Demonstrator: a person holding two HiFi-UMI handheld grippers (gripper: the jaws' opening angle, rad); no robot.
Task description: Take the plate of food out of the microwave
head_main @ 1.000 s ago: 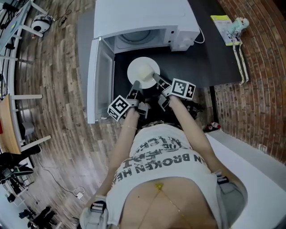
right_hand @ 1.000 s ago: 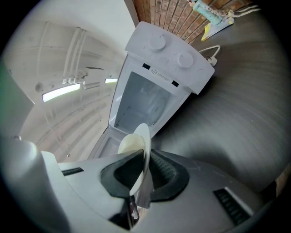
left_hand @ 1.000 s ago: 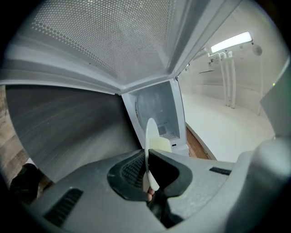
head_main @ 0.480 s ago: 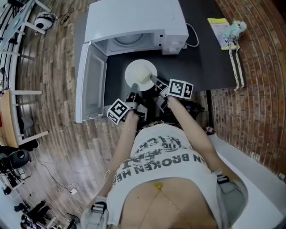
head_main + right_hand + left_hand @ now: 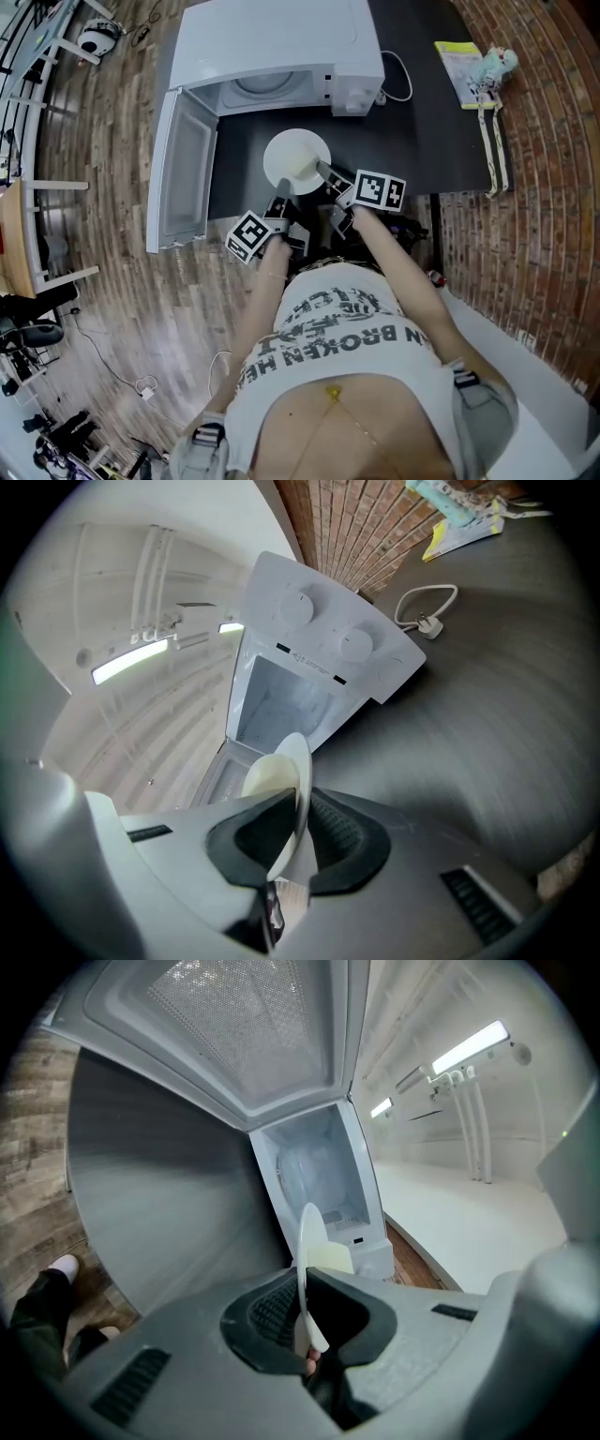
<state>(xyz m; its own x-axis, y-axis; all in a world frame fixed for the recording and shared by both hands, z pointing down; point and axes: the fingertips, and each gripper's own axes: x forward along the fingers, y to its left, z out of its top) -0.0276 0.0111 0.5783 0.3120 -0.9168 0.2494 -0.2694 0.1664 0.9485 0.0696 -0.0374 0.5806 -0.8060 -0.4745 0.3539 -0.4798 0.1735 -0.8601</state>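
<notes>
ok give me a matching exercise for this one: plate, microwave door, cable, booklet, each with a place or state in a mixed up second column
Things:
1. plate
2. door
3. cable
4. booklet

Places or states:
A. swung open
B. lying at the right edge of the table
C. clamped at its rim by the left gripper and the right gripper
D. looped beside the microwave

Pairs: 1-C, 2-A, 3-D, 4-B
</notes>
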